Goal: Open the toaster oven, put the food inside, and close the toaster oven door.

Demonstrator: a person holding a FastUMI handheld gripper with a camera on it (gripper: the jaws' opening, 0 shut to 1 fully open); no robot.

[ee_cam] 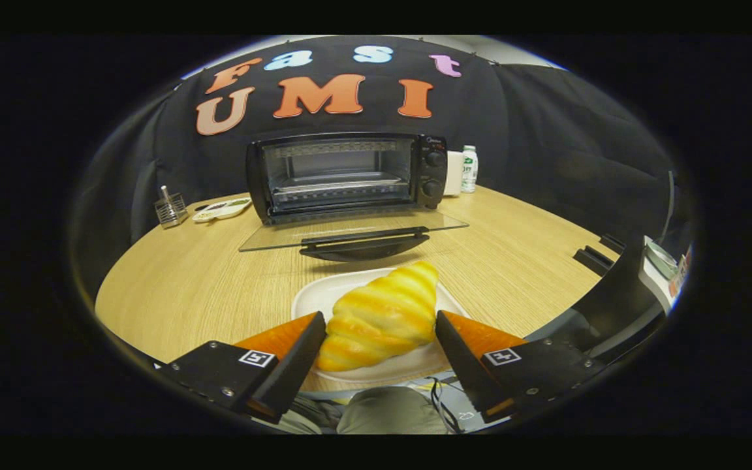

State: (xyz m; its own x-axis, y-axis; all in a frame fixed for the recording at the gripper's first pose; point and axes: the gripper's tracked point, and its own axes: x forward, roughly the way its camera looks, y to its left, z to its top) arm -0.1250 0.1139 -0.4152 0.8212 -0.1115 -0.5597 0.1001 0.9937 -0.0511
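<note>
Bread [381, 316], shaped like a croissant, lies on a white plate [314, 297] near the front of the bench [193, 274]. The claw [379, 339] has one finger on each side of it. The left finger looks to be touching the bread, and the right finger is just beside it, so I cannot tell if the claw is squeezing the bread yet. The fingers sit wide and low like this so they can close on the bread from both sides, I think.

Beyond the plate stands the toaster oven [346, 173]. Its glass door [350, 228] is already folded down flat, with its dark handle toward the plate. That leaves the way in open for the food. The rack inside looks bare.

The lowered door sticks out between the plate and the oven, so the bread will have to go up and over it.

A small wire holder [171, 209] and a little dish [222, 209] sit left of the oven. A bottle [469, 168] stands at its right side. They are well apart from the path.
</note>
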